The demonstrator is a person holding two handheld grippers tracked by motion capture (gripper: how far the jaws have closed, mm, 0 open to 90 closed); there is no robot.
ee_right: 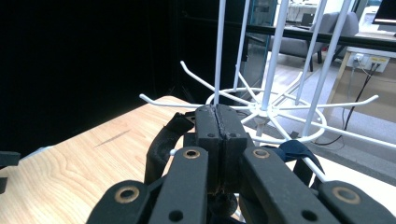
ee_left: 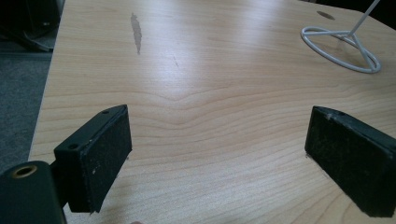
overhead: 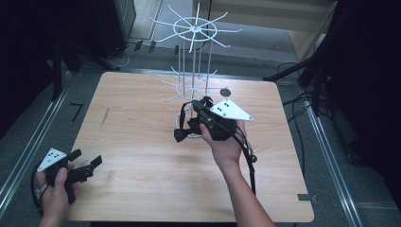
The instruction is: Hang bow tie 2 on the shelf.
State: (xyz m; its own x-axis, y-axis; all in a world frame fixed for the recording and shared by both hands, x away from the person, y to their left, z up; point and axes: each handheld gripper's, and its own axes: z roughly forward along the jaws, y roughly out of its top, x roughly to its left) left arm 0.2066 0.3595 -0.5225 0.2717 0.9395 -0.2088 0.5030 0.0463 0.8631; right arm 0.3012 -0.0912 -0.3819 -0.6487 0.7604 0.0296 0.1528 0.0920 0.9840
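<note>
A white wire rack point(overhead: 194, 28) with radiating hooks stands on the far middle of the wooden table point(overhead: 137, 127). My right gripper point(overhead: 191, 108) is right beside its lower hook ring point(ee_right: 261, 109), jaws pressed together, apparently on a black fabric strap point(ee_right: 161, 144) that loops out to the left. Dark fabric point(ee_right: 294, 150) lies over a hook just right of the jaws. A black bunch point(overhead: 182, 133) hangs under the gripper. My left gripper point(overhead: 87, 158) rests at the table's near left corner, open, with bare wood between its pads point(ee_left: 105, 154).
The rack's round wire base point(ee_left: 341, 49) sits on the tabletop ahead and right of the left gripper. A dark streak point(ee_left: 136, 30) marks the wood. Grey floor with metal rails point(overhead: 28, 146) and cables surrounds the table.
</note>
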